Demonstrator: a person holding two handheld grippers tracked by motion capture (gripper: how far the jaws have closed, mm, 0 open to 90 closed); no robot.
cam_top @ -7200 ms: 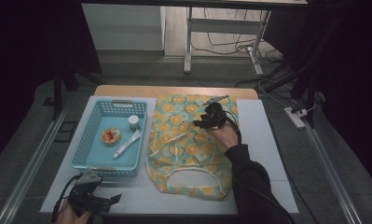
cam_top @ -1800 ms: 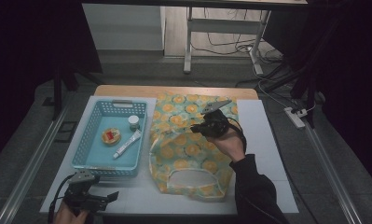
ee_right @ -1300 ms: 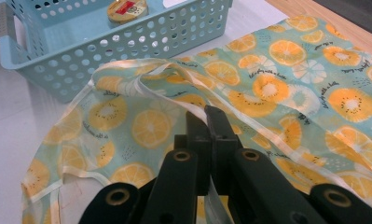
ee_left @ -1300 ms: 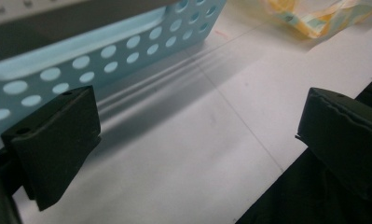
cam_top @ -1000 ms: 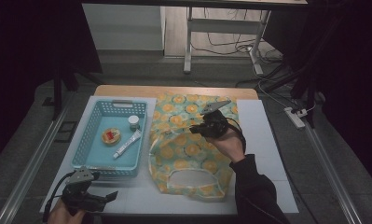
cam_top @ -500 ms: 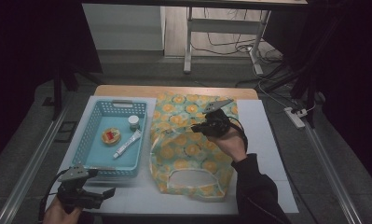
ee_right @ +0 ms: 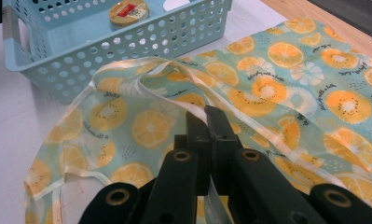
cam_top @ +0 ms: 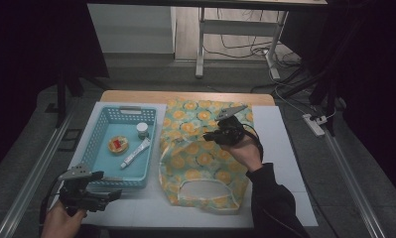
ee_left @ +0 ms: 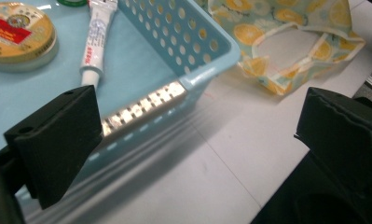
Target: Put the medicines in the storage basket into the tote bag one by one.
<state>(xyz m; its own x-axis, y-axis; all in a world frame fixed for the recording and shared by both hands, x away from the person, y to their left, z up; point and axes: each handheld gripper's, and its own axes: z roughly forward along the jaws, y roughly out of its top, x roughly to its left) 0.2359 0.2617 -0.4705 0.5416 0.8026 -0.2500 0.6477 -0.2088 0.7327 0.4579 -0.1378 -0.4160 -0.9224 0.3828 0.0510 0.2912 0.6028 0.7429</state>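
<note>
White worktop (cam_top: 285,148) carries our orange-print fabric bag (cam_top: 200,163); right tongs (cam_top: 216,136) pinch its rim, holding the mouth open. Left tongs (cam_top: 111,196), jaws apart at seven o'clock, approach the blue basket (cam_top: 99,144).

Lab recording bay. Bench (cam_top: 285,148) flanked by metal rails (cam_top: 32,173); dark curtains around. Cables (cam_top: 235,47) and power strip (cam_top: 314,124) on floor at 1 o'clock.

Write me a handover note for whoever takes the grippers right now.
Right gripper: shut on the fruit-print bag, pinching its white-edged rim and lifting it.
Left gripper: open, empty, at the blue basket's near corner.
In the basket: round tin, tube, small bottle.
Done: bag rim gripped.
Left: probably moving the basket items into the bag; none moved yet.
</note>
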